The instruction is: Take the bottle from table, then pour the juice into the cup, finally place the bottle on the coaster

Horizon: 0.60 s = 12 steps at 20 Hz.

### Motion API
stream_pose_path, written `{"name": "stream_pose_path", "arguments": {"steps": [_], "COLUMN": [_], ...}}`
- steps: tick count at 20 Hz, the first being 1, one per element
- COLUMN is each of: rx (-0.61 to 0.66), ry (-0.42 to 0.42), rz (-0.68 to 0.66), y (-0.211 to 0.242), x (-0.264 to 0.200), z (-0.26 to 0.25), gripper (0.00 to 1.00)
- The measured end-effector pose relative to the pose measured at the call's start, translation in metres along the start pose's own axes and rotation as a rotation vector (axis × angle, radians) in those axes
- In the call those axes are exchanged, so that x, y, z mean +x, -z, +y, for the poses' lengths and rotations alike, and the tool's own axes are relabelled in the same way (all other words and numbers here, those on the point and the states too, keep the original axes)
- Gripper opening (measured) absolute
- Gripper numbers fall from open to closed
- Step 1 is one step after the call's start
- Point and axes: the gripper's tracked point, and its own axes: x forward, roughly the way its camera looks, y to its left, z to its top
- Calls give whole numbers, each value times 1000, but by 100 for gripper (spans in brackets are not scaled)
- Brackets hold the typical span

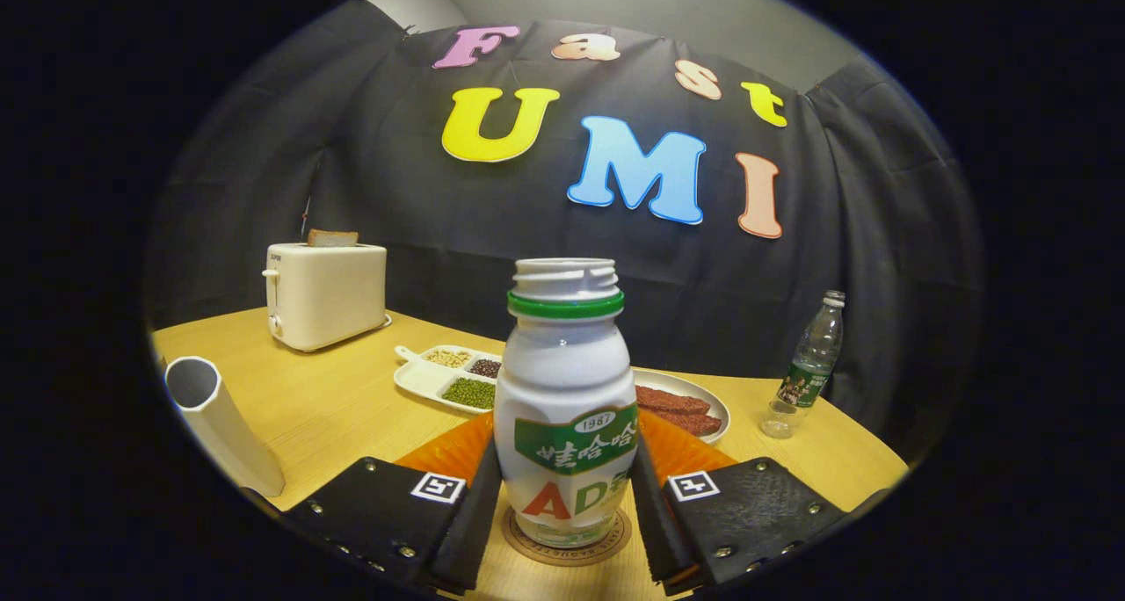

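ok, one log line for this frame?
phase: placing | bottle: upright on coaster, uncapped | claw: fingers flank bottle, contact unclear | cup: left of claw

A light wooden table (334, 399) carries everything, and the white plastic bottle with a green neck ring (564, 408) stands upright on a round brown coaster (567, 541) lying on it. The gripper (564, 504) has a finger on each side of the bottle's base. Just behind the bottle lie an orange mat (444, 452), a white divided tray of beans (444, 374) and a white plate of reddish slices (690, 403). Far behind to its left sits a cream toaster (323, 295); nearer on that side, a white tube-shaped cup (221, 423). To its right stands a clear water bottle (807, 368).
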Motion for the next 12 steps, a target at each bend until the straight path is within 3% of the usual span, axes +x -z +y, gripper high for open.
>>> {"name": "stream_pose_path", "arguments": {"steps": [12], "rx": [81], "ry": [-2], "rz": [1], "y": [6], "x": [0], "z": [-3], "gripper": [75]}}
